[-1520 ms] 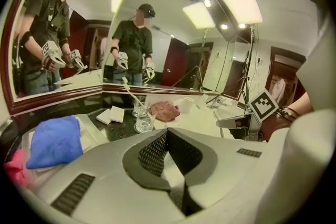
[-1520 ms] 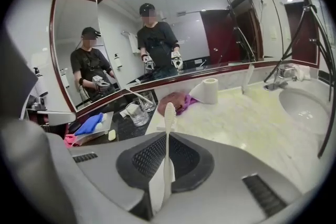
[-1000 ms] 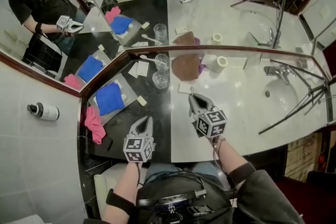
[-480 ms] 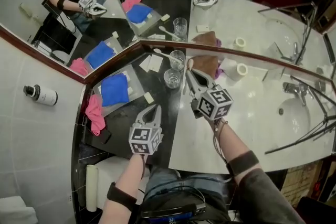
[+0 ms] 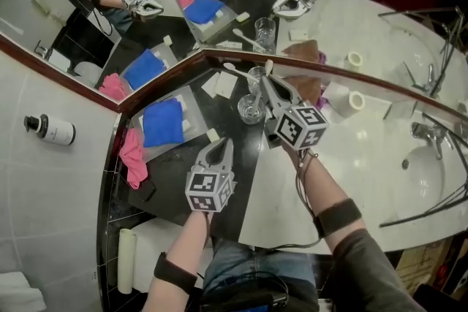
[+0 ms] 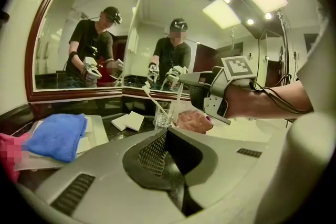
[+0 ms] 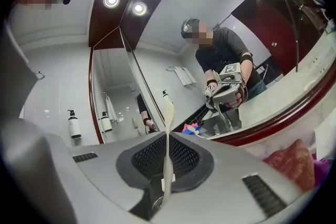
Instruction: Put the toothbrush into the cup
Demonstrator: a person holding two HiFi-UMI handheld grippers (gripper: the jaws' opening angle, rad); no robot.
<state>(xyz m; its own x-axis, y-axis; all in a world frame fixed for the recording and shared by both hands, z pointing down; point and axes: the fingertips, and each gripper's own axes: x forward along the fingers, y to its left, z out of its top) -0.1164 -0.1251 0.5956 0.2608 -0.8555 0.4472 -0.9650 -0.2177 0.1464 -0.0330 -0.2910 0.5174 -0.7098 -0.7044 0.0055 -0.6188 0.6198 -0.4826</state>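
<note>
Right hand-held gripper point(image 5: 269, 84): clenched on the handle of the toothbrush point(image 7: 167, 128); the jaws pinch it about mid-length, so the shaft stands upright, a pose that suits lowering it end-first

Toothbrush: off the worktop point(image 5: 351, 157), carried in the right grip close to the two glasses by the mirror point(image 5: 88, 25); its lower end hangs near a glass rim seen below the jaws in the right gripper view; whether it is already inside that rim I cannot tell

Cup point(image 5: 251, 110): clear glass, upright and seemingly empty on the dark part of the worktop; probably the target, since it has room

Second cup point(image 5: 257, 77): just behind the first, against the mirror; another toothbrush point(image 5: 234, 70) already leans in it

Left hand-held gripper point(image 5: 219, 150): jaws pressed together on nothing; held low and nearer the person, apart from the glasses, likely to leave the right side free

Blue cloth point(image 5: 162, 120): folded at the left, well clear of the work

Step, as judged: carry about done, placement not yet finished; the light glass could tip if the handle strikes its rim
</note>
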